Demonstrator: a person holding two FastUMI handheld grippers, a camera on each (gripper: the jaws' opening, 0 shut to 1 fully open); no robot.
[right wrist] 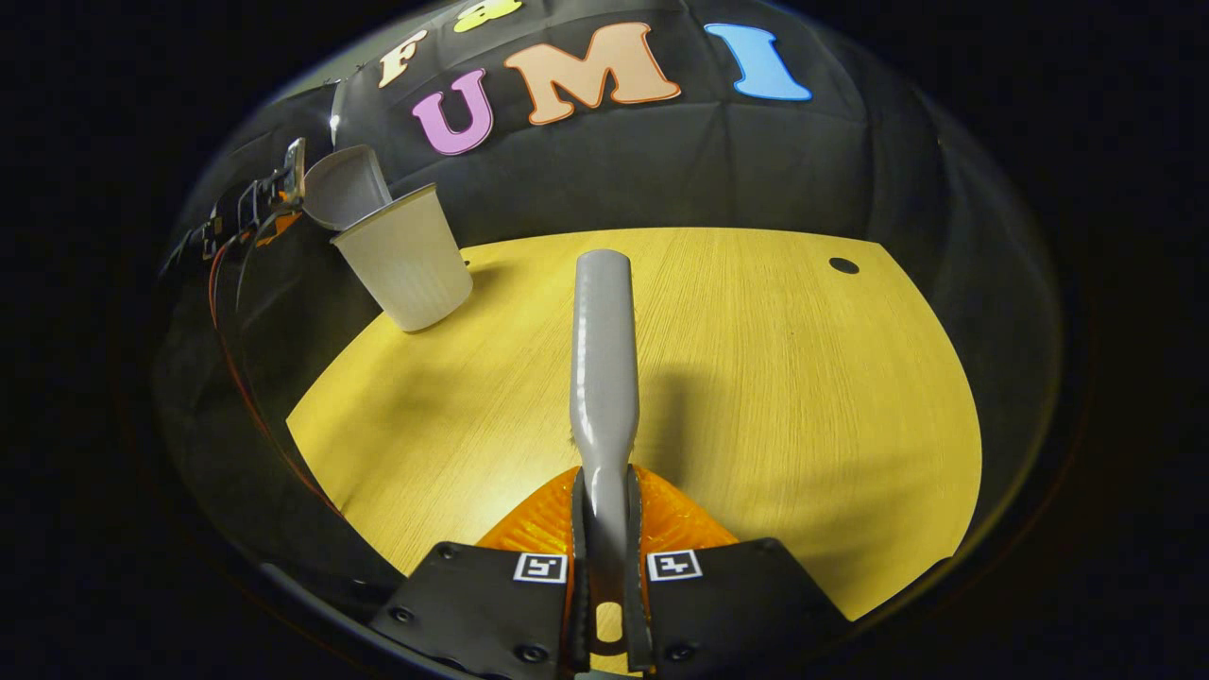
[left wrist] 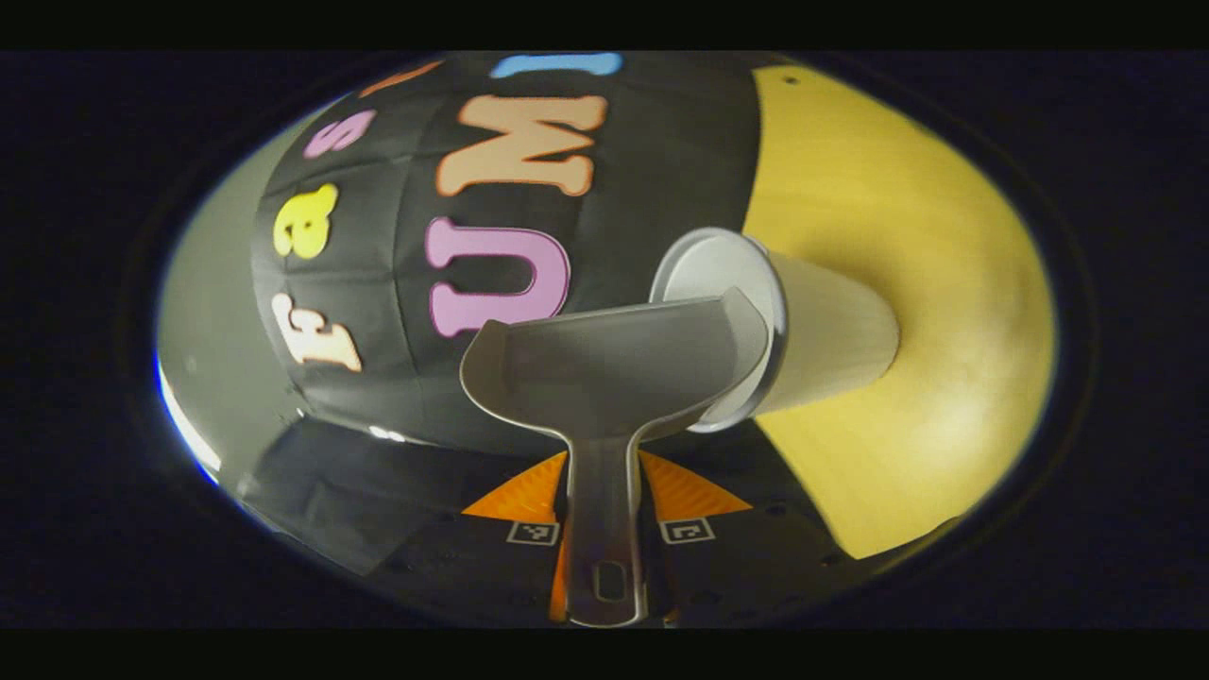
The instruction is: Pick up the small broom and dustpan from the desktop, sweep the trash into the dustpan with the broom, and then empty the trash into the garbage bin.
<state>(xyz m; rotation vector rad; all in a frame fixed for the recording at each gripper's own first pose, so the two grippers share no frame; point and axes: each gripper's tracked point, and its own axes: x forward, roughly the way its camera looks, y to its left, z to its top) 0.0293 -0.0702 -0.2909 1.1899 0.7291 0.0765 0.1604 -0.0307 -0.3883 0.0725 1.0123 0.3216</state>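
Fingers of our left hand-held gripper (left wrist: 604, 529) clamp the dustpan (left wrist: 619, 364) handle, its mouth tipped at the garbage bin (left wrist: 812, 331), right of centre. Our right hand-held gripper (right wrist: 604, 557) clamps the broom (right wrist: 603, 349) above the table (right wrist: 774, 397). Sweeping looks finished; we judge emptying underway.

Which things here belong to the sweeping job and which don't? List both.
Job:
dustpan, tipped at the bin, held by left gripper
garbage bin
broom, held by right gripper

Not job:
desktop
hole in desktop

Glossy plastic dustpan (left wrist: 614, 364), wood-grain desktop (right wrist: 774, 378)
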